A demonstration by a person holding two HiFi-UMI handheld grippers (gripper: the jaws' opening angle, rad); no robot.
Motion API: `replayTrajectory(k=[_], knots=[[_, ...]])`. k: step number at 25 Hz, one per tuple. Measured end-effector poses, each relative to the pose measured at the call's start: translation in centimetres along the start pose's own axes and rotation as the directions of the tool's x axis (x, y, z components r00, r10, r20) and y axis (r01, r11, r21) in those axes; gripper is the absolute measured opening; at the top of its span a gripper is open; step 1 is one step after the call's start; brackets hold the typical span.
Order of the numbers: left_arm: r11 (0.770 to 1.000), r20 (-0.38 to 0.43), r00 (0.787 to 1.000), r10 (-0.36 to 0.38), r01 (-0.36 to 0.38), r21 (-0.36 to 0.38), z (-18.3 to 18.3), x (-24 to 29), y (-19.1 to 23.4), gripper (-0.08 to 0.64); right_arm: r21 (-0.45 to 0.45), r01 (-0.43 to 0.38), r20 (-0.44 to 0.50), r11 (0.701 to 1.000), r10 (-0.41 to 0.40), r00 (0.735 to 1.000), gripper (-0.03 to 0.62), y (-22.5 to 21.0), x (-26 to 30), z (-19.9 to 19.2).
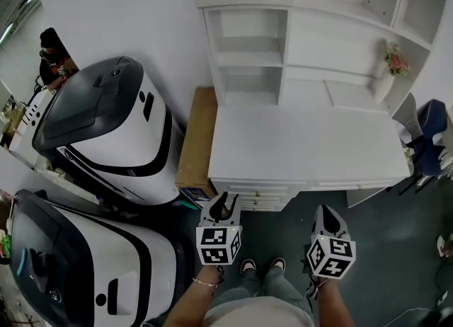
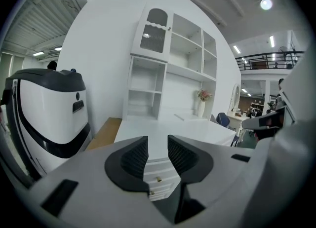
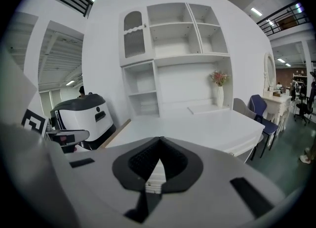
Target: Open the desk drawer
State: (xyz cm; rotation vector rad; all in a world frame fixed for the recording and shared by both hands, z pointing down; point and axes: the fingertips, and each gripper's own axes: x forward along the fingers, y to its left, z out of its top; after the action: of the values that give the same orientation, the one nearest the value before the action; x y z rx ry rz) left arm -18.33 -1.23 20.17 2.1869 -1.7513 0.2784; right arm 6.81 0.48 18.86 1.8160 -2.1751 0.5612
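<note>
Far left stand two white-and-black machines [image 1: 106, 131], with a wooden board [image 1: 197, 141] between them and the bench [image 1: 304, 150]. The left tongs [image 1: 228, 199] hover just short of the bench's front left corner. Their jaws are released, with a clear gap and nothing held. In the left gripper view [image 2: 158, 148] that gap frames the drawers [image 2: 159, 175], stacked under the bench front with small knobs, all shut and untouched. The head view shows the same drawers [image 1: 255, 197] directly ahead of the left tongs. Shelves [image 1: 251, 56] rise behind the bench. The right tongs [image 1: 324, 209] hang lower right, clear of the bench, clenched tip to tip on nothing [image 3: 159, 140]. A vase [image 1: 388, 81] of flowers stands at the bench's back right. A blue chair [image 1: 429, 131] is beyond it.
</note>
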Motion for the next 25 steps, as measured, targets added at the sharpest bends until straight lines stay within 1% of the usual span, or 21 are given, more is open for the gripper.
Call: replayTrajectory(k=[4, 8, 15, 21, 25], knots=[[1.0, -0.026, 1.0, -0.013, 0.013, 0.001, -0.7, 1.4, -0.4, 0.135, -0.004, -0.016, 0.0, 1.0, 0.016, 1.0, 0.008, 0.3, 1.7, 0.7], [1.0, -0.056, 0.998, -0.014, 0.013, -0.016, -1.6, 2.4, -0.7, 0.135, -0.009, -0.033, -0.016, 0.999, 0.033, 0.999, 0.008, 0.3, 2.7, 0.6], [1.0, -0.107, 0.994, -0.007, 0.007, -0.004, -3.2, 4.9, -1.5, 0.135, -0.005, -0.031, -0.024, 1.0, 0.031, 0.999, 0.008, -1.7, 4.1, 0.3], [1.0, -0.143, 0.99, -0.006, 0.008, 0.011, -5.5, 6.5, -4.1, 0.135, 0.0, -0.037, -0.052, 0.999, 0.037, 0.998, 0.008, -4.6, 5.1, -1.8], [1.0, -0.156, 0.988, 0.007, -0.007, -0.005, -9.2, 8.0, -5.4, 0.135, -0.003, -0.039, -0.06, 0.999, 0.039, 0.997, 0.008, -6.8, 6.8, -4.6]])
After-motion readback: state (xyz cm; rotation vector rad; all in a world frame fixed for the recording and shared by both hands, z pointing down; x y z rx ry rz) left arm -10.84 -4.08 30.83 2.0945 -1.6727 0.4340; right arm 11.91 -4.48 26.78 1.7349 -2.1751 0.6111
